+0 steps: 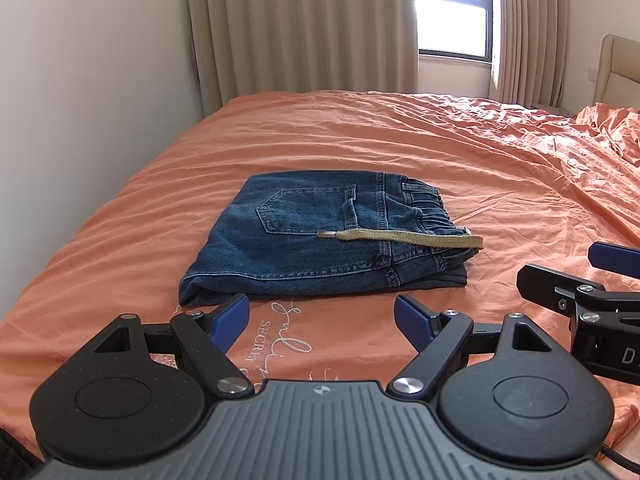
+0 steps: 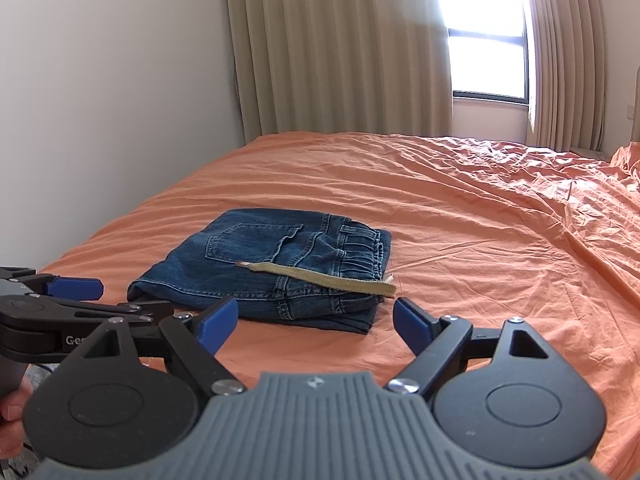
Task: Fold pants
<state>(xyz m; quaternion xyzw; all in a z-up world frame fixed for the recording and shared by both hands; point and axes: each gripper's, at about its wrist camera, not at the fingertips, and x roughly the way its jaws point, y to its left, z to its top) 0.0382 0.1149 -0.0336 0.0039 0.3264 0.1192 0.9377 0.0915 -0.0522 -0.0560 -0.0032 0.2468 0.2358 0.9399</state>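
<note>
Just short of the folded jeans point(image 1: 320, 236), the left tool point(image 1: 322, 322) is being held released, nothing between its blue pads; beside it, the right tool point(image 2: 316, 320) is likewise being held spread and empty. Jeans are lying on the orange bed point(image 1: 460, 152), drawstring point(image 1: 404, 238) across them.

Orange bedsheet point(image 1: 440, 152), beige curtains point(image 1: 300, 28), bright window point(image 1: 452, 12).
</note>
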